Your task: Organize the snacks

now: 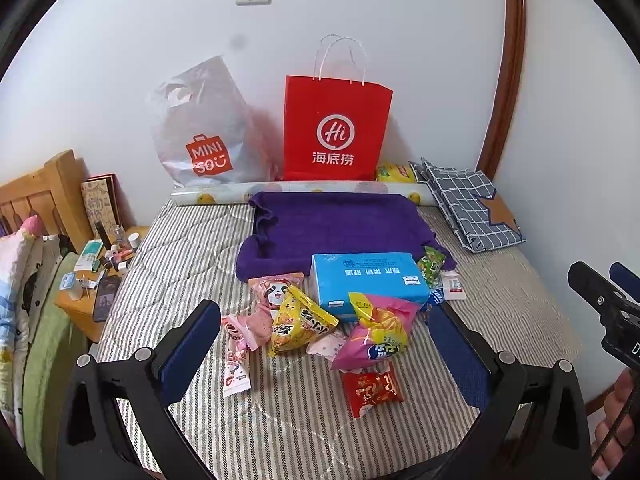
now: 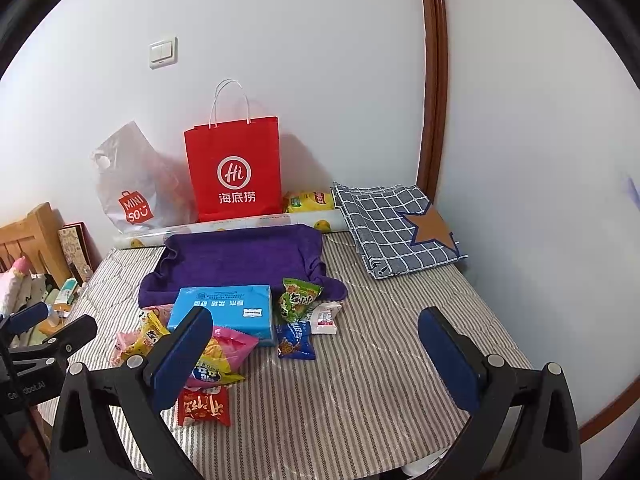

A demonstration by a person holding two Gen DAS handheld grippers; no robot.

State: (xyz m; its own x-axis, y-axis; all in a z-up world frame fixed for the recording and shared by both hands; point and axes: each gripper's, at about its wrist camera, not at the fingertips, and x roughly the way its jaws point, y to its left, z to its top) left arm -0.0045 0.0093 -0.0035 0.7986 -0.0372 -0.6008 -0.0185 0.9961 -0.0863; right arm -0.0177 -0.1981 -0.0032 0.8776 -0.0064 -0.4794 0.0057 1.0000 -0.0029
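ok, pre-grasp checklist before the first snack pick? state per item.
1. left gripper open, holding nothing: ok.
2. right gripper open, holding nothing: ok.
3. Snacks reachable on the striped bed: ok; red packet lies nearest, apart from the pile.
4. pink bag free to lift: not ok, it leans on the blue tissue pack.
5. red paper bag upright: ok; whether its mouth is open: cannot tell.

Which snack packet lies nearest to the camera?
The red packet, lying alone on the striped cover in front of the pink-and-yellow bag; the other packets lie farther back.
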